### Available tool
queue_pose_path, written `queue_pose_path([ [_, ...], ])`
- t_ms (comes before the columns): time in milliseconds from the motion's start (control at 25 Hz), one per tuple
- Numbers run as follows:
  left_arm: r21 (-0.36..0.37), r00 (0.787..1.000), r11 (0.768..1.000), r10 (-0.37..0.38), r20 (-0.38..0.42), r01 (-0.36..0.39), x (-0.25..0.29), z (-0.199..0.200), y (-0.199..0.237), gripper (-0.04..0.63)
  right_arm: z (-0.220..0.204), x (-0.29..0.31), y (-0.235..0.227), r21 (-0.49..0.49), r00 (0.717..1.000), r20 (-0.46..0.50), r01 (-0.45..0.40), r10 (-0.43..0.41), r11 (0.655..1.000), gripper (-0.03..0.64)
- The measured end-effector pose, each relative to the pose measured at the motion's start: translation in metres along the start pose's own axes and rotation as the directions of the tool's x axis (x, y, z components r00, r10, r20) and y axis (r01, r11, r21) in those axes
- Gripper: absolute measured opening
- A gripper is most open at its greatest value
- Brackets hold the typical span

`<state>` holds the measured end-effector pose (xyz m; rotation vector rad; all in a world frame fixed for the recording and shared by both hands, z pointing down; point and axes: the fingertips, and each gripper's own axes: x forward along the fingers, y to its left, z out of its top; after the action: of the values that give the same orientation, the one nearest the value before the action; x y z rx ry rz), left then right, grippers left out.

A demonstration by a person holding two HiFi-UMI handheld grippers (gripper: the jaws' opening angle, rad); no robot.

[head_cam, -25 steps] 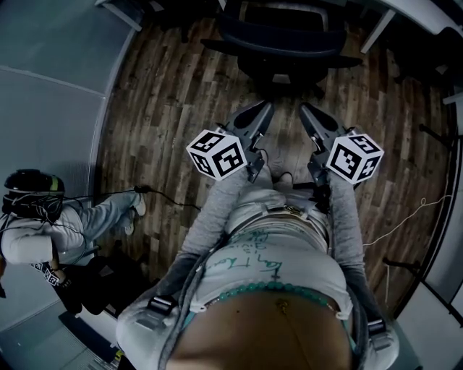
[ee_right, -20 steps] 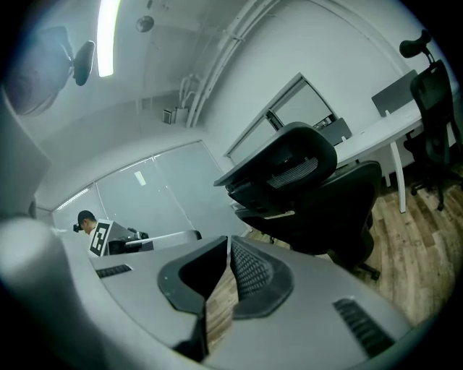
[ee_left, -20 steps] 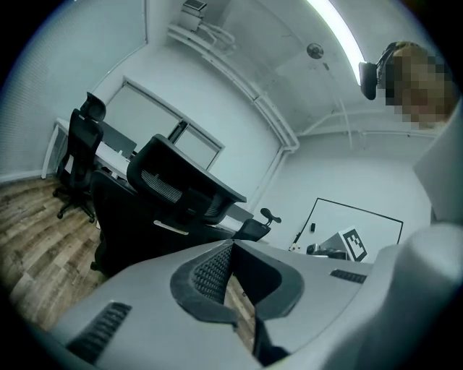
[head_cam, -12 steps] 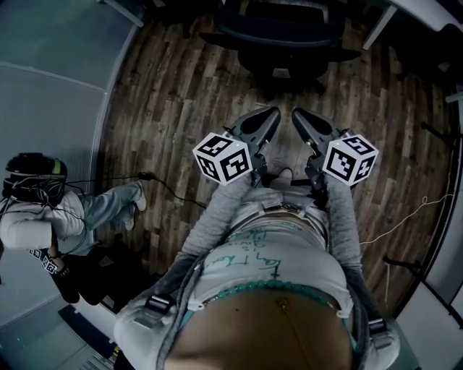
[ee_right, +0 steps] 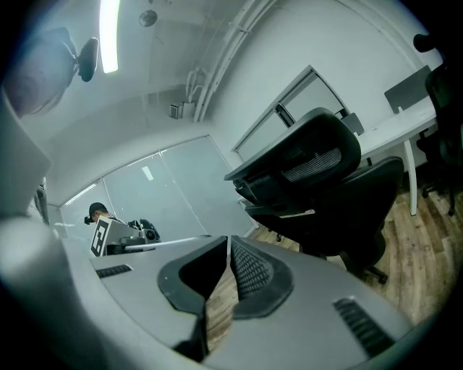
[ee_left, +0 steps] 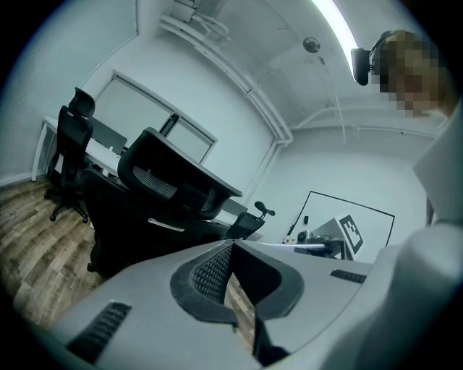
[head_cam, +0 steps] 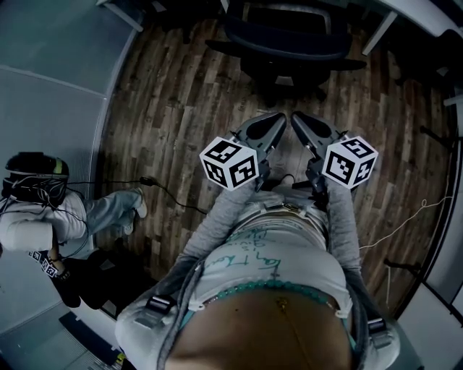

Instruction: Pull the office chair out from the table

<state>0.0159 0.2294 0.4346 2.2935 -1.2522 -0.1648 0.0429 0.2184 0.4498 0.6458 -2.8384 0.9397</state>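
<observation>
1. Standing on a wooden floor (head_cam: 173, 101), a person levels two hand-held tools at the office chair (head_cam: 289, 43). The head view's upper edge cuts off the chair's far side, and its dark base is hard to make out.
2. The desk (head_cam: 428, 10) shows only as a white strip and one leg in the upper right corner. The chair stands at the desk's near edge.
3. The left tool (head_cam: 273, 121) has its jaws pressed together, pinching nothing, with its tips apart from the chair.
4. The right tool (head_cam: 298, 121), just beside it, is likewise closed and empty, short of the chair's backrest.
5. A second person (head_cam: 43, 217) sits at the floor's left edge, partly out of frame.
</observation>
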Motion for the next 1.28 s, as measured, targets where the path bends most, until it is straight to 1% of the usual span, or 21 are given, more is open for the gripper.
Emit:
queue_pose_path([
  [160,0.027,1.000,1.000,-0.012,-0.005,0.012,-0.002,0.013,0.010,0.011,0.006,0.014,0.007,-0.047,1.000,0.008,0.028,-0.027,0.999,0.028],
  [480,0.044,0.996,0.995,-0.091,0.016,0.091,-0.010,0.045,0.026,0.011,0.014,0.036,0.018,-0.128,0.994,0.034,0.110,-0.106,0.986,0.028],
  [600,0.072,0.993,0.991,-0.113,0.020,0.112,-0.015,0.057,0.029,0.011,0.018,0.043,0.022,-0.140,0.992,0.048,0.125,-0.119,0.982,0.028],
  [840,0.120,0.991,0.985,-0.129,0.045,0.123,-0.021,0.077,0.031,0.011,0.030,0.047,0.030,-0.149,0.985,0.095,0.159,-0.146,0.976,0.028],
  [1120,0.173,0.989,0.975,-0.145,0.024,0.139,-0.020,0.079,0.026,0.011,0.034,0.045,0.035,-0.187,0.978,0.113,0.196,-0.177,0.963,0.028],
  [1280,0.177,0.989,0.974,-0.149,0.021,0.144,-0.018,0.077,0.022,0.011,0.031,0.045,0.034,-0.197,0.979,0.095,0.197,-0.181,0.960,0.028],
])
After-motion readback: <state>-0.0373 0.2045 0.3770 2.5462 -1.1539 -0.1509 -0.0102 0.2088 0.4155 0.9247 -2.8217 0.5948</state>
